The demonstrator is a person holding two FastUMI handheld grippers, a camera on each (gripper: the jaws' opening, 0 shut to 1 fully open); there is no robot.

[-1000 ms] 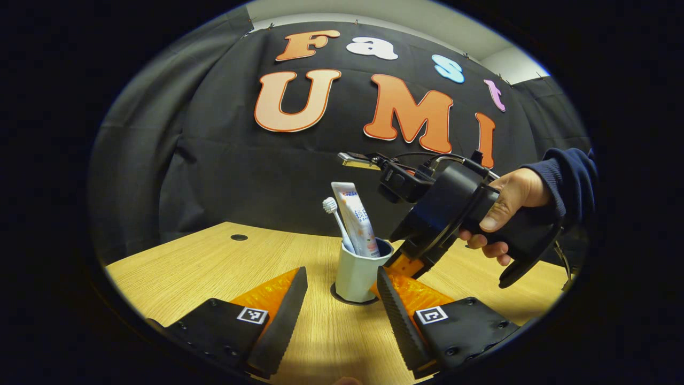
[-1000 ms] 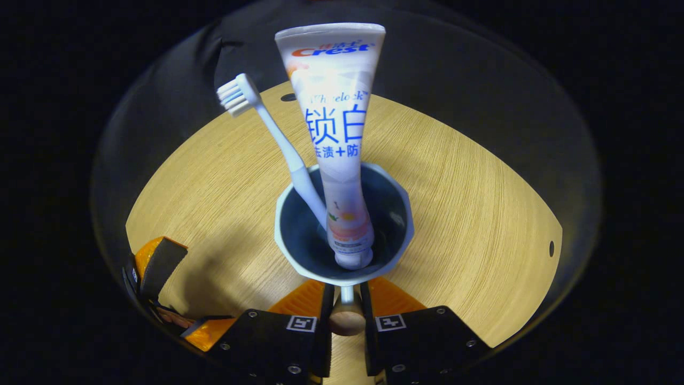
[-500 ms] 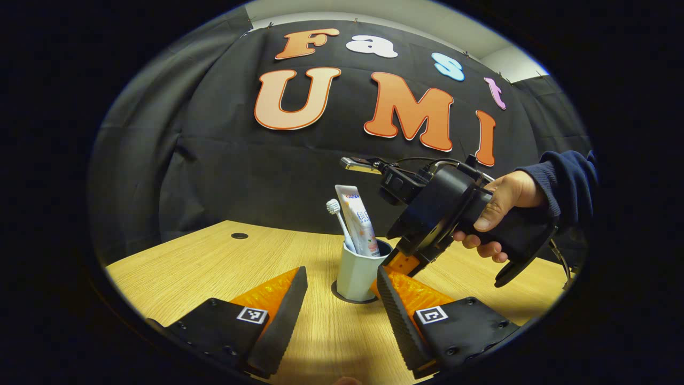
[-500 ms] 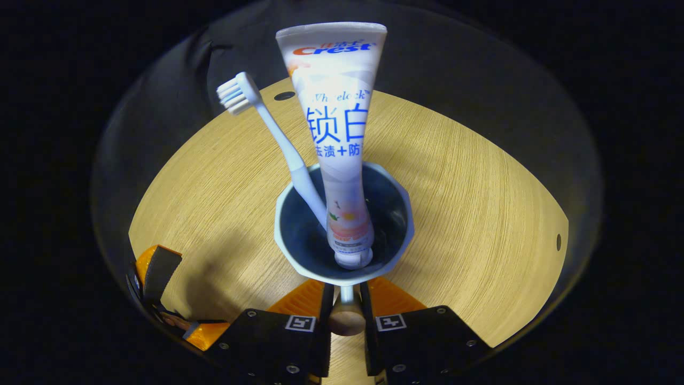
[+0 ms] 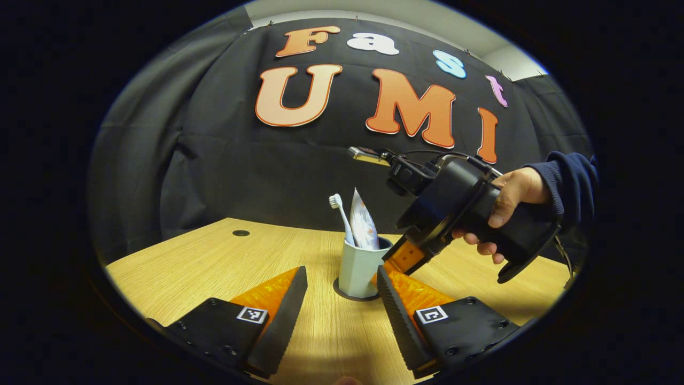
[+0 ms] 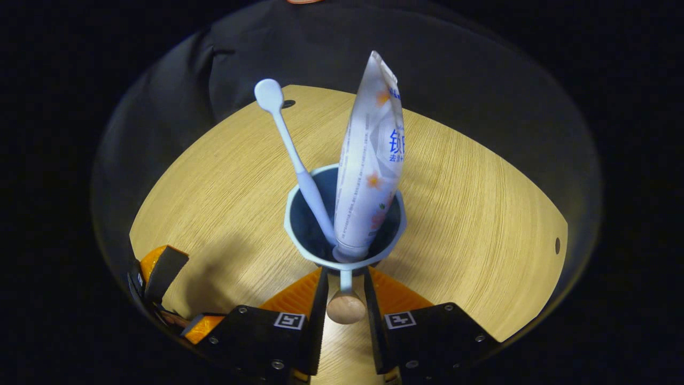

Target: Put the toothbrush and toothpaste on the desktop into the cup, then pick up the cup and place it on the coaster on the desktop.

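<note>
cup (image 5: 358,267) on coaster (image 5: 347,295) | R gripper (image 6: 346,291) straddles handle, contact unclear | L gripper (image 5: 342,299) open

Toothbrush (image 6: 299,160), toothpaste (image 6: 368,176) upright in cup (image 5: 357,267)

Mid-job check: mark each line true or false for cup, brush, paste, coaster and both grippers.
1. The toothbrush and toothpaste stand in the cup. True.
2. The cup lies tipped over. False: it stands upright on the coaster.
3. The left gripper is shut on the cup. False: it is open, short of it.
4. The right gripper has the cup's handle between its fingers. True.
5. The toothpaste lies on the desk. False: it is in the cup.
</note>
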